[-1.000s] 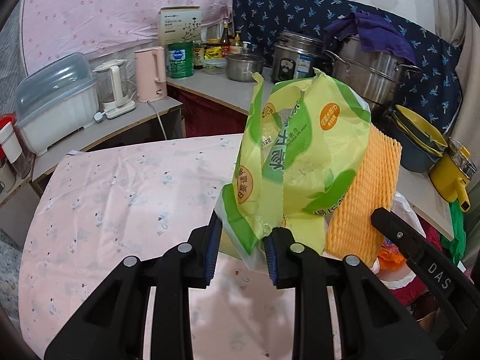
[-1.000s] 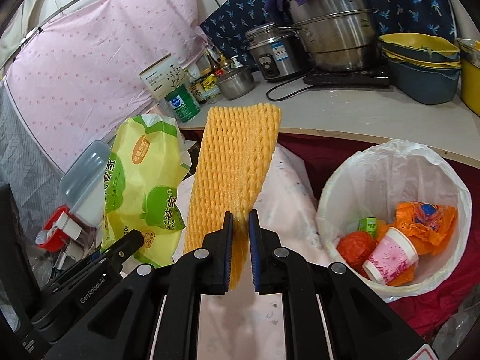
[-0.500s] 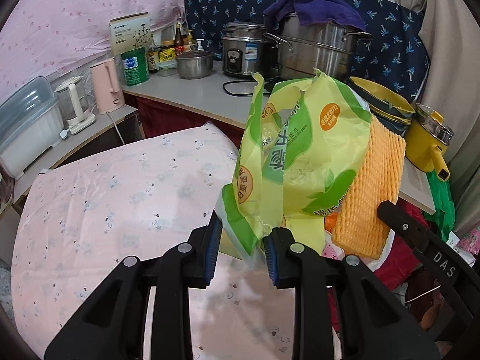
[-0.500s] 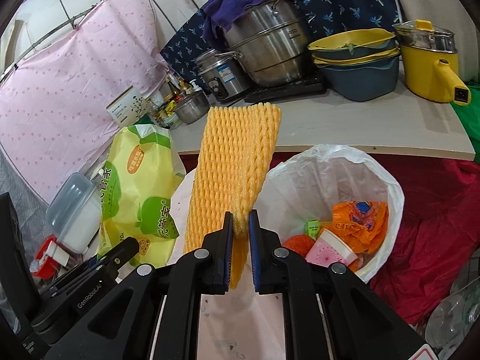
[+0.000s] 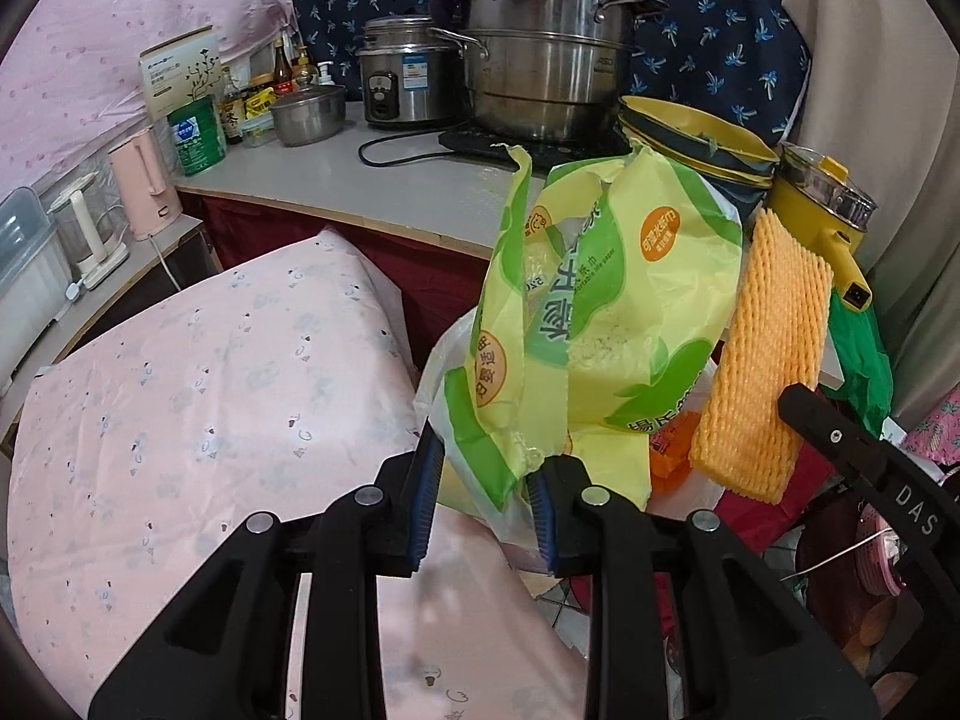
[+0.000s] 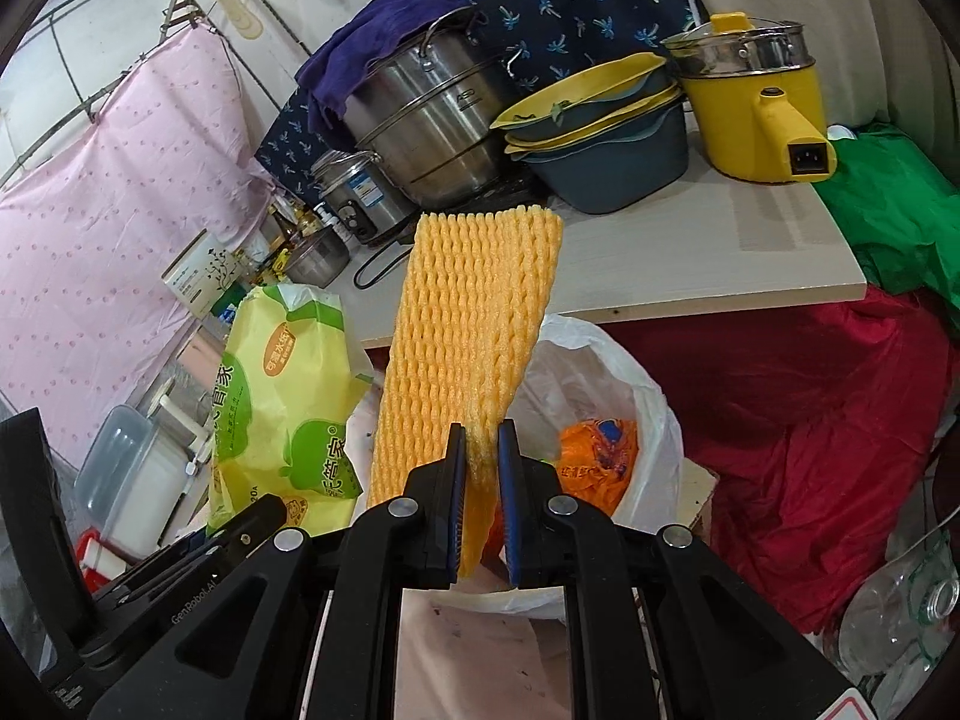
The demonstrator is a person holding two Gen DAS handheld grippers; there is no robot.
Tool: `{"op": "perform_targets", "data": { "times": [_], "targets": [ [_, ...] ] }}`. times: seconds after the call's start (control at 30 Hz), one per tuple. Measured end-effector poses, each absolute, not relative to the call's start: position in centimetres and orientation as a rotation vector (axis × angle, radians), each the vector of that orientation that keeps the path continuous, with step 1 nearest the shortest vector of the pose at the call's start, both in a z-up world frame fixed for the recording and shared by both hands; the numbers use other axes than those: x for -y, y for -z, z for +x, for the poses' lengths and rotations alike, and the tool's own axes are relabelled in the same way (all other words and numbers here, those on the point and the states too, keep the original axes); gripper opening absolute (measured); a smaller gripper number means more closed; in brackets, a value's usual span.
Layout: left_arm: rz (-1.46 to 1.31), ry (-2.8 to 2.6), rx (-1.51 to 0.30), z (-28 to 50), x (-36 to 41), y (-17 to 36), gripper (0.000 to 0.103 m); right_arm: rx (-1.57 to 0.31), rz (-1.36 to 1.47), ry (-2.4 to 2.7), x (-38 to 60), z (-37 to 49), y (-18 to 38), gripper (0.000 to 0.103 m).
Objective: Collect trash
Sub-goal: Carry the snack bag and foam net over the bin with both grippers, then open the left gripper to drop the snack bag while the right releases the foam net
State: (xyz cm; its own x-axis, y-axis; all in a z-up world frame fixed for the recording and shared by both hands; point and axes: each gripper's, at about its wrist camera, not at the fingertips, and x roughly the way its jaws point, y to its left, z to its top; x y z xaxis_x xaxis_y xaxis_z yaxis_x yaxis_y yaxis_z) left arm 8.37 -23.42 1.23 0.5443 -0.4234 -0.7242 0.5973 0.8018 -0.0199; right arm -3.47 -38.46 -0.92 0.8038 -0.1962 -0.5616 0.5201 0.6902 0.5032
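Two pieces ride pinched: left gripper [image 5: 483, 501] clamps the green tissue wrapper [image 5: 606, 312], right gripper [image 6: 481, 504] the orange foam net [image 6: 468, 348]; release once the white-lined bin [image 6: 630, 384] lies squarely beneath each.

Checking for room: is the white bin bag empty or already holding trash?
Holding trash: an orange wrapper lies inside the white bin bag.

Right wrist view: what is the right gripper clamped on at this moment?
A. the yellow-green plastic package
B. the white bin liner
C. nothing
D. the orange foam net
D: the right gripper has its blue pads pinched on the lower end of the orange foam net, which stands up over the white-lined trash bin; the yellow-green plastic package is off to its left.
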Motion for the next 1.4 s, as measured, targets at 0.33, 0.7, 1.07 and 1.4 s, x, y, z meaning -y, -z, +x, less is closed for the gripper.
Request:
{"op": "perform_targets", "data": {
  "times": [0.33,0.7,1.07,1.4],
  "targets": [
    [0.269,0.636,-0.828,8.6,26.1,0.4,0.03,-0.499,0.737,0.448,40.5,-4.4,2.2,0.01],
    [0.235,0.612,-0.835,9.7,26.7,1.3,0.047,-0.518,0.75,0.451,41.2,-3.9,3.3,0.01],
    [0.199,0.565,-0.855,11.4,25.5,1.8,0.056,-0.543,0.748,0.437,41.0,-3.0,4.0,0.01],
    [0.174,0.524,-0.85,12.6,23.6,1.7,0.057,-0.573,0.733,0.405,39.9,-1.3,4.5,0.01]
  ]
}}
